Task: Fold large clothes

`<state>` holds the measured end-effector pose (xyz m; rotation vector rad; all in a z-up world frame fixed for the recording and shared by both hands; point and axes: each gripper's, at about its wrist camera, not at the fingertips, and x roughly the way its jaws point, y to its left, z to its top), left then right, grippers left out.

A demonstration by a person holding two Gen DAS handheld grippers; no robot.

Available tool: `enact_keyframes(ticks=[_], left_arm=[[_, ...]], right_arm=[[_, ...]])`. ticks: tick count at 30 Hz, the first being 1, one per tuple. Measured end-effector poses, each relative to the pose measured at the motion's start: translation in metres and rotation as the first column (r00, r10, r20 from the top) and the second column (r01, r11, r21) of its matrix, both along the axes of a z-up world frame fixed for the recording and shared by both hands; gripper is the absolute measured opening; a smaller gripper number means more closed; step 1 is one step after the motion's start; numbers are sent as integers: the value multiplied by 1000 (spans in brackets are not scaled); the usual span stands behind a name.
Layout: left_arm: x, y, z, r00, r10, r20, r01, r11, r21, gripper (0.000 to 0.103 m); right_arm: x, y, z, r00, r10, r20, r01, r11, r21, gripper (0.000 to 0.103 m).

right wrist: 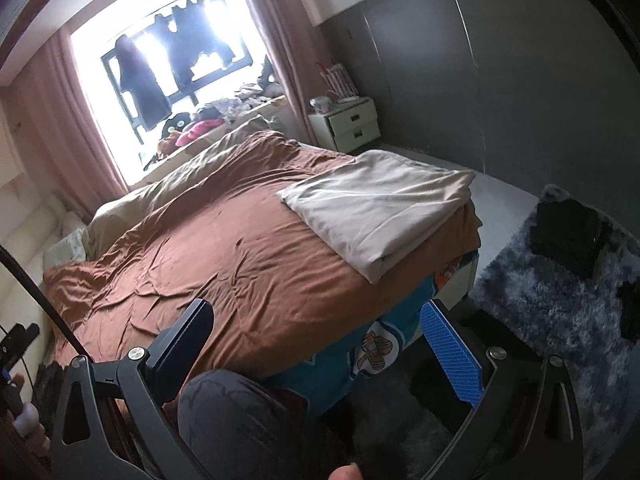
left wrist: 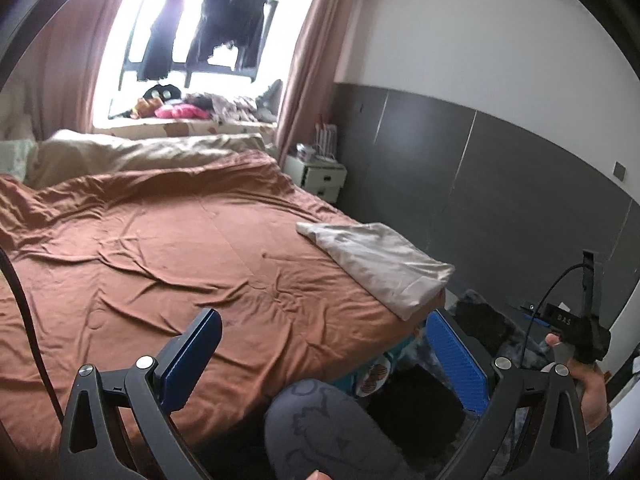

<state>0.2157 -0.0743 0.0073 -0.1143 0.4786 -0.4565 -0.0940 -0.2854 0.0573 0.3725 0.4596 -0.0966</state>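
Left gripper (left wrist: 320, 354): jaws spread wide, nothing between them; blue pads face inward at lower centre of the left wrist view. Right gripper (right wrist: 316, 344): likewise wide open and holding nothing, lower centre of the right wrist view.

Folded cream garment (right wrist: 380, 208) lies flat on the brown bedspread (right wrist: 224, 264), at the bed's near right corner; centre right in the right wrist view, right of centre in the left wrist view (left wrist: 380, 264). Well apart from both grippers.

Bedspread wrinkled. A teal patterned sheet (right wrist: 360, 360) shows under its lower edge. White nightstand (right wrist: 352, 124) against the grey wall, upper right. Dark clothes (left wrist: 224, 28) hang in the bright window, top of frame. Shaggy grey rug (right wrist: 560, 300) at right carries a black item (right wrist: 568, 236).
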Motion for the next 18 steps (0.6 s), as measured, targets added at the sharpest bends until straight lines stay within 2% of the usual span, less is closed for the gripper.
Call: enact_keyframes(ticks=[7,14,18], left_arm=[[-44,17,-7,998,40,47,-42,999,23,102],[-87,35,-24,996,79,39,-78,997,-22,103],[-109,41,-35,994,105,40,-104,994,-14,102]], right_arm=[[-29,16,-16,999,34,15,-33,997,-76,103],[-69,38,-32,997,64,50,-58,992,-113,103],[-87,52,-41,994,97,48,-89,985,-147,103]])
